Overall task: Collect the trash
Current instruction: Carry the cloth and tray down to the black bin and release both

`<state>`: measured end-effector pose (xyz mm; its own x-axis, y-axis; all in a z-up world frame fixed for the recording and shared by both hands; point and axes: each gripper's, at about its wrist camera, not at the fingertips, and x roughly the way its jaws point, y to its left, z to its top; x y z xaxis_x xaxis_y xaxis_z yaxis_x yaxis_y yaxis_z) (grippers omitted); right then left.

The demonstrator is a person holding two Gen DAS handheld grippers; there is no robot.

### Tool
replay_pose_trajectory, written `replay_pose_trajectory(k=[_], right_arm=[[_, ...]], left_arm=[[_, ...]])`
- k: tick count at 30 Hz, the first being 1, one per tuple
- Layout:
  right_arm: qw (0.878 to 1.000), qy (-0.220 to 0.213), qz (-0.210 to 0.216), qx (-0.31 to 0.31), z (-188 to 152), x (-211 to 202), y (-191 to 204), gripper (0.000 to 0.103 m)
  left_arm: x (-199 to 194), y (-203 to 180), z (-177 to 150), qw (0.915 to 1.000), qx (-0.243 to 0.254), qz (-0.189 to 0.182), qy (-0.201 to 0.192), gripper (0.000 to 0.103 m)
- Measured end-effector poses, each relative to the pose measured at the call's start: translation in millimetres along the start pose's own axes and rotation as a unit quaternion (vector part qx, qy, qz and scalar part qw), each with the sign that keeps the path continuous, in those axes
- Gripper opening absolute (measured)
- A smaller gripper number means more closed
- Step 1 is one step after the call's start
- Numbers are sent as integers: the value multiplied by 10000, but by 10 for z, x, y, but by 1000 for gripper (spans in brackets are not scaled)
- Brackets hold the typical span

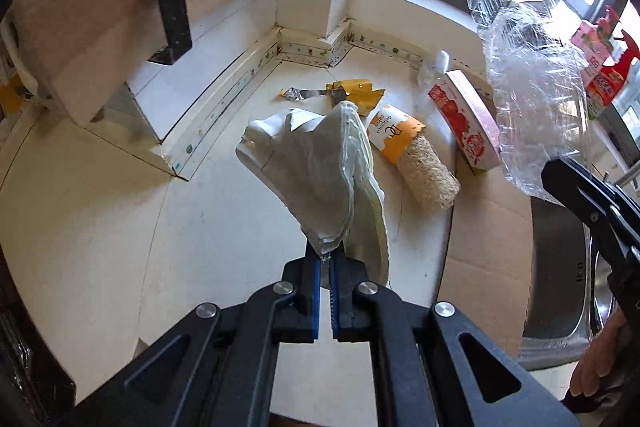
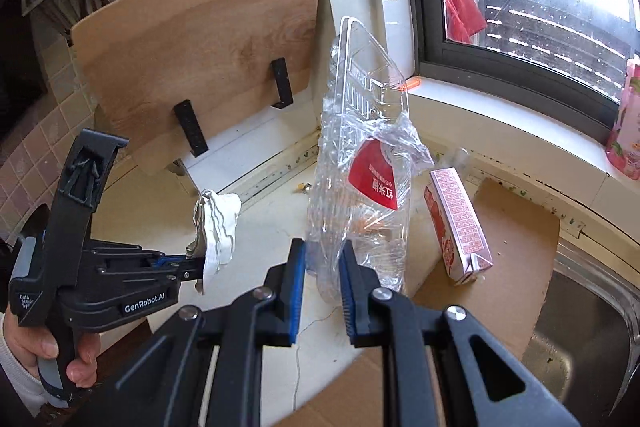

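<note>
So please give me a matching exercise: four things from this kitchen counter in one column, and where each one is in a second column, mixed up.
Things
1. crumpled white wrapper
2. clear plastic tray
3. pink carton
4. loofah roll

Places
A. lying on the counter, partly in an orange sleeve
B. pinched in the left gripper
C. lying on the cardboard sheet beside the sink
D. held up in the right gripper

Pairs: 1-B, 2-D, 3-C, 4-A

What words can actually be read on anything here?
"GenRobot.AI": black body of the left gripper.
"红米肠", upside down: red label in the crumpled clear plastic tray held by the right gripper.
Pink-and-red carton: print too small.
Orange-and-white packet: lettering unclear.
</note>
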<state>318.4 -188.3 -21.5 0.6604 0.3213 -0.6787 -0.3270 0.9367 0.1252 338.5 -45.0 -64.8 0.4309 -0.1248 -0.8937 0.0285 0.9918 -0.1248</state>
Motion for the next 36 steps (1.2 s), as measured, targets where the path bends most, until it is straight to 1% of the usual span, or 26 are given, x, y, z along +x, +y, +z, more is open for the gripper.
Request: replay_pose_trajectory(k=[3, 9, 13, 15, 18, 23, 27, 29, 33, 36], right_arm=[[9999, -105, -23, 132, -133, -283, 261, 16], [9993, -196, -65, 318, -533, -797, 925, 16], [9993, -136, -134, 331, -861, -1083, 1406, 16], [9992, -91, -154, 355, -1014, -1192, 1605, 16], [9991, 25, -193, 368, -1245, -1328, 1870, 16], [9981, 292, -216, 488, -1624, -1442, 2134, 16], [9955, 670, -141, 657, -1896, -1423, 2239, 16], [9933, 878, -91, 743, -2023, -1382, 2272, 16], [9880, 1299, 31, 830, -2237, -1242, 2297, 16], [9818, 1650, 153, 926, -2411, -1078, 2278, 16]], left_arm=[[-413, 81, -300, 9995, 176, -213, -168, 2], [-1100, 318, -942, 9959, 630, -404, -516, 2], [-1390, 519, -1320, 9931, 793, -626, -587, 2], [-1522, 613, -1516, 9915, 920, -655, -648, 2], [-1628, 726, -1765, 9890, 1074, -760, -672, 2], [-1695, 856, -2135, 9865, 1236, -902, -585, 2], [-1640, 918, -2405, 9855, 1312, -1008, -389, 2], [-1564, 932, -2527, 9851, 1349, -1036, -249, 2], [-1361, 932, -2716, 9852, 1438, -938, 8, 2], [-1143, 945, -2861, 9847, 1415, -971, 307, 2]])
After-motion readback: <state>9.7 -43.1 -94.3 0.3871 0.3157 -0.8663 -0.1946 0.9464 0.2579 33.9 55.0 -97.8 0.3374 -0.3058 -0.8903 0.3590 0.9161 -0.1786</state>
